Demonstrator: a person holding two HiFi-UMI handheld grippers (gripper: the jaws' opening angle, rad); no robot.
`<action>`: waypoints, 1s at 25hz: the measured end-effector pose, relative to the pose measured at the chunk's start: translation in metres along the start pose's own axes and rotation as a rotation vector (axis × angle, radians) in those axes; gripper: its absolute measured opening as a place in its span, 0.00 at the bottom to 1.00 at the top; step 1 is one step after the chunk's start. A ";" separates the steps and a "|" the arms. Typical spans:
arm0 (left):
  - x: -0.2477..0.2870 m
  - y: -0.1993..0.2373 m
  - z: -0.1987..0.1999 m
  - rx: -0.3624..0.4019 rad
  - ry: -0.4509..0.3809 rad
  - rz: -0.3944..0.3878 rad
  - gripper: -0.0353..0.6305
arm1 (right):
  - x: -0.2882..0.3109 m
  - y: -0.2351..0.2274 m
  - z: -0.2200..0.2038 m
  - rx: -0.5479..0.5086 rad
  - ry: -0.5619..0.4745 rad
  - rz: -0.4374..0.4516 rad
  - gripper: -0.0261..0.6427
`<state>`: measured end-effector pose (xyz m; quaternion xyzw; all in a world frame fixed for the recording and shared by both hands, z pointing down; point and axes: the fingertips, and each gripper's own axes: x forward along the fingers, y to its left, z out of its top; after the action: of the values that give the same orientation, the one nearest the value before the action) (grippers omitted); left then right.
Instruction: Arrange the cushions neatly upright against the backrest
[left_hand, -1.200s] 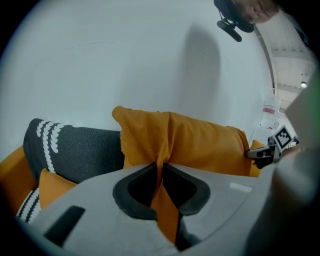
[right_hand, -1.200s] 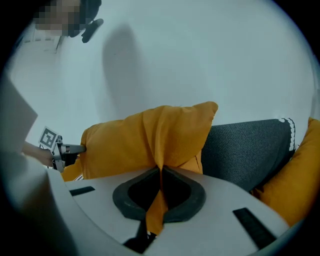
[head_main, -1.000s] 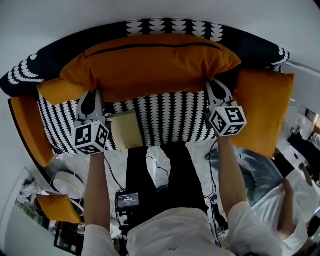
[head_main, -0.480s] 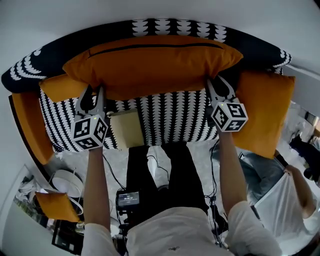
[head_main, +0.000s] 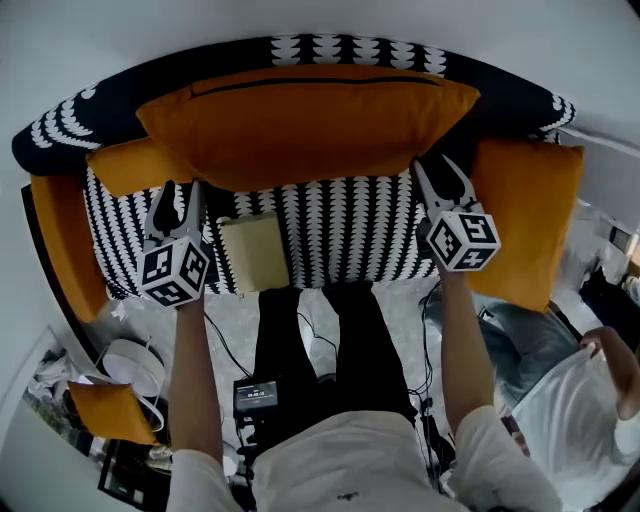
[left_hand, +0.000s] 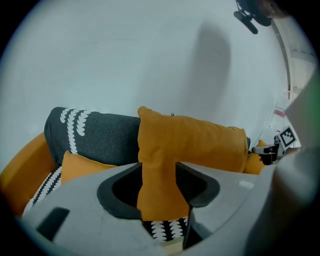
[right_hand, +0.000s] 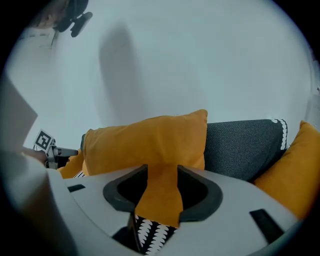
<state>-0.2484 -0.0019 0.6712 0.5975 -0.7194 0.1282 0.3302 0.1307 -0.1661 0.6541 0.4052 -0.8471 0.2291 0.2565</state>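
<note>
A long orange cushion (head_main: 310, 125) stands upright against the backrest of the black-and-white patterned sofa (head_main: 340, 235). My left gripper (head_main: 180, 192) sits just below the cushion's lower left edge; its jaws have just been opening and are apart, off the fabric. My right gripper (head_main: 441, 172) is by the lower right corner, jaws also just opened and free. The left gripper view has the cushion (left_hand: 195, 145) beyond the open gripper (left_hand: 157, 192). The right gripper view shows the cushion (right_hand: 145, 142) past the open gripper (right_hand: 160, 192). A smaller orange cushion (head_main: 125, 165) lies at the left and another (head_main: 525, 225) leans at the right.
A beige flat thing (head_main: 255, 252) lies on the seat near the front edge. The orange armrest (head_main: 58, 245) bounds the sofa's left end. On the floor are cables, a small device (head_main: 257, 396), a white round object (head_main: 135, 365) and an orange cushion (head_main: 105, 412). A person (head_main: 580, 400) stands at right.
Both grippers were shut on the long cushion's lower edge and have let go. The left gripper has drawn back and leftward; the cushion stays against the backrest.
</note>
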 end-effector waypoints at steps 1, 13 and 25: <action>-0.006 0.001 -0.002 -0.001 0.003 -0.001 0.36 | -0.003 0.005 -0.002 -0.006 0.003 0.006 0.28; -0.057 0.021 -0.025 -0.012 0.023 -0.010 0.35 | -0.026 0.083 -0.039 0.005 0.063 0.077 0.28; -0.098 0.050 -0.015 -0.028 0.009 -0.057 0.28 | -0.035 0.197 -0.042 -0.032 0.102 0.184 0.19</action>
<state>-0.2839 0.0952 0.6312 0.6126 -0.7022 0.1114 0.3453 0.0013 -0.0097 0.6287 0.3094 -0.8701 0.2584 0.2836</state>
